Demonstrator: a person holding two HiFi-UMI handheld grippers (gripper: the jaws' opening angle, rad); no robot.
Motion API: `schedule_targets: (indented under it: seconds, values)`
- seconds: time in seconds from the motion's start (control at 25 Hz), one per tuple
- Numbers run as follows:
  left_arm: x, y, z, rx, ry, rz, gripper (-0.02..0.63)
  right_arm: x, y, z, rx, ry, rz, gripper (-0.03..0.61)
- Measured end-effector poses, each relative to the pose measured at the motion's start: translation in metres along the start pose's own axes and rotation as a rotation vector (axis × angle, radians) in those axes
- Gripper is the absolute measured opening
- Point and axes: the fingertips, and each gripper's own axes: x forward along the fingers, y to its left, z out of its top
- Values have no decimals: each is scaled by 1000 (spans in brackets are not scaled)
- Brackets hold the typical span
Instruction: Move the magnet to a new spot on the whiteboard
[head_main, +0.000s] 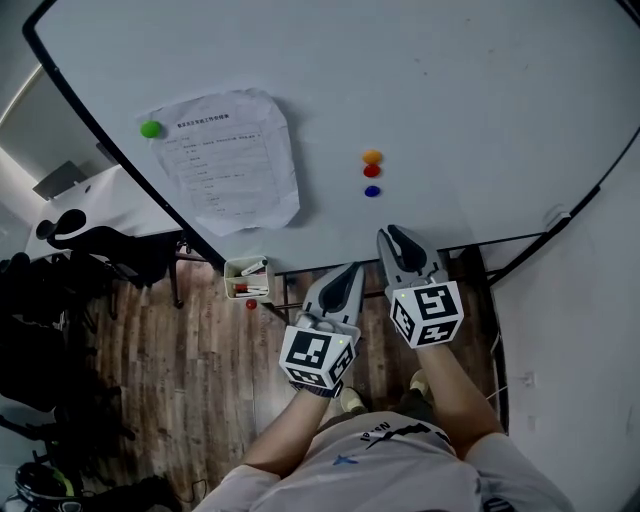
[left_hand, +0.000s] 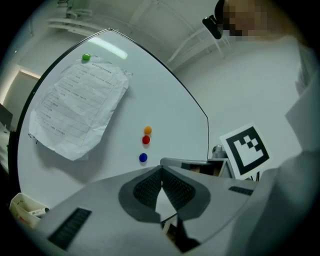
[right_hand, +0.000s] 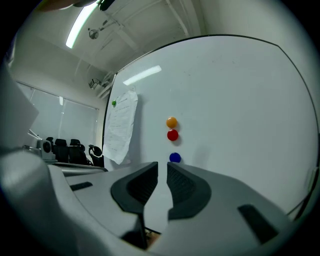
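Whiteboard (head_main: 450, 80): paper sheet (head_main: 230, 160) on its left part, with a lone magnet (head_main: 151, 128) on the sheet's upper left corner; right of the sheet and well apart from it, three magnets in a column, top magnet (head_main: 372, 156) just above middle magnet (head_main: 371, 171), bottom magnet (head_main: 372, 190) a little below those. Marker tray (head_main: 248, 279) under the board's lower edge, below the sheet, above the floor (head_main: 190, 370); chairs (head_main: 100, 245) left of the board. Left claw (head_main: 354, 268) and right claw (head_main: 395, 232) side by side before the board, below the column, the right nearer the bottom magnet, neither touching it
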Motion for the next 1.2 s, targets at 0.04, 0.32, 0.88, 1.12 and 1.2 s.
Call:
schedule_targets:
  seconds: [0.04,0.32,0.88,1.12,1.2]
  values:
    - [-2,-2,0,-7,0,-5,12,-6,3,0,1,-1,6,55]
    - [-13,-17,5,-35,-8,-3,11,-50,18,-1,39,-1,57,21]
    - [-39,-88,14,-4,-17,51,12,-122,18,5,80,-35,165,14]
    - [-39,-115,14,21,-23,60,12,-144,13,8,74,-53,187,14]
    - [-40,-122,13,26,-20,64,12,-150,12,10,75,-60,193,14]
